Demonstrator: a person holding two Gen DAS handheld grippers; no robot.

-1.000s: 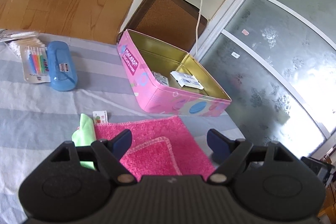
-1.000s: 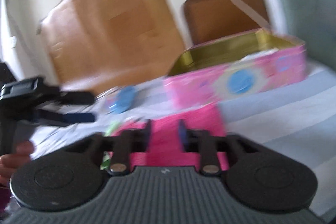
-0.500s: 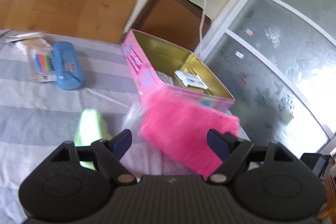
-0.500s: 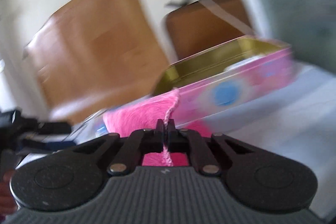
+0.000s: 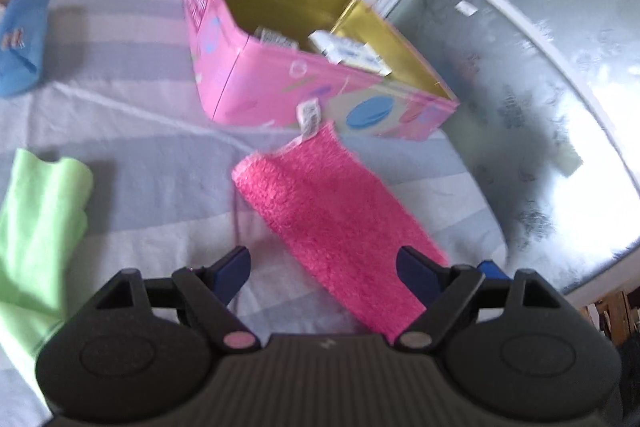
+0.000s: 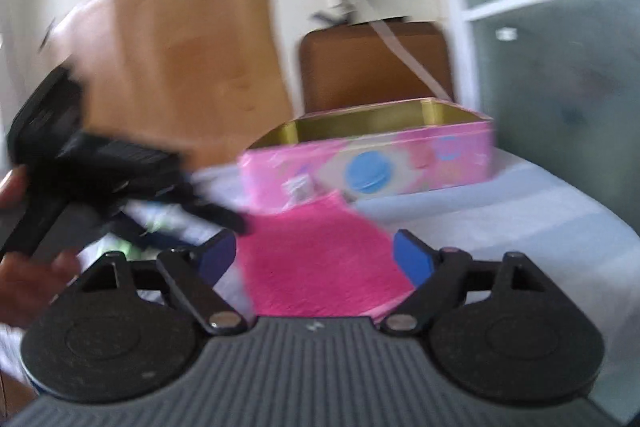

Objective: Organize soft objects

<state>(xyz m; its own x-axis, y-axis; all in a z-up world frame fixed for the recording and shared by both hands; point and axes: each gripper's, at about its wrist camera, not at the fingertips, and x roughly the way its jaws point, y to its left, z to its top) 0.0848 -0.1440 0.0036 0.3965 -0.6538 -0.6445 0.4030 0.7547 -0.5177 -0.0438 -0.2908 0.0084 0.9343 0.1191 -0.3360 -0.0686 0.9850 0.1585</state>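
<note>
— Two hand-held grippers are showing, and neither is holding anything. The left hand-held gripper (image 5: 322, 265) is hovering with its blue-padded fingers spread wide; the right hand-held gripper (image 6: 314, 257) is standing just as wide, nothing between its pads.

— Where is the cloth lying?

— The fuzzy hot-pink towel, folded into a long strip (image 5: 336, 215), is lying on the grey-and-white striped cloth-covered surface (image 5: 152, 163). Its near end is sitting between the open fingers of both grippers, though I am seeing no contact. Its far end, carrying a small white label, is reaching almost to the front wall of the open pink tin box with the gold lining (image 5: 280, 83). Whether it is touching the box I cannot tell, since both views are blurred.

— And around that?

— A crumpled light-green cloth (image 5: 38, 223) is lying well to the left, apart from the towel. A few small white packets are already sitting inside the box.

— Which step are we judging this to be?

— Probably tidying the pink towel before stowing it, with the green one waiting. Next, I am guessing, one gripper is needing to close on the towel's near end, lift it clear of the box wall and lower it inside without the strip unrolling.
</note>
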